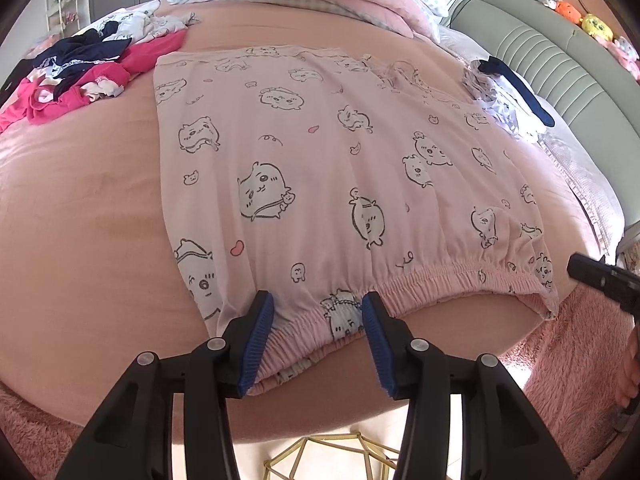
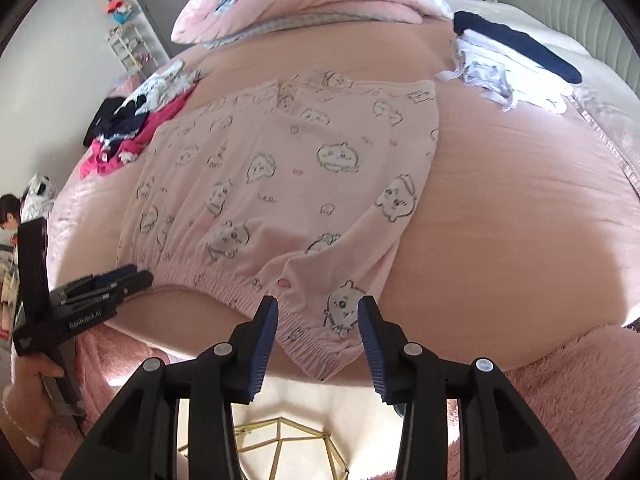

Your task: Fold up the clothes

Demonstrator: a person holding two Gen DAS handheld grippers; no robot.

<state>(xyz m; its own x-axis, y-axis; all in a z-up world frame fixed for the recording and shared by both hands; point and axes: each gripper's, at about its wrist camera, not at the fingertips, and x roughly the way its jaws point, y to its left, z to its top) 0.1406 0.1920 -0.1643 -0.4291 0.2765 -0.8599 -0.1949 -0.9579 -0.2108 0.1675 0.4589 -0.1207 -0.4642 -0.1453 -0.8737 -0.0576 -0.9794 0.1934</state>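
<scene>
Trousers of pale pink cotton printed with white cartoon animals lie spread flat on the pink bed sheet, filling the middle of both frames, the gathered elastic waistband along the near edge at the lower part of each picture; in the left wrist view the left gripper, black with blue ribbed pads, stands at the lower centre with its jaws apart, the waistband lying between them, the pads not visibly pressing on it; in the right wrist view the right gripper sits at the lower centre over the waistband's corner, its jaws likewise apart, cloth between them but unclamped; a heap of pink, navy and white clothes lies at the upper left of the left view; a small stack of white and navy garments rests at the upper right of the right view; pink and checked pillows are piled along the top; a hand grips the other tool's handle at the lower left.
</scene>
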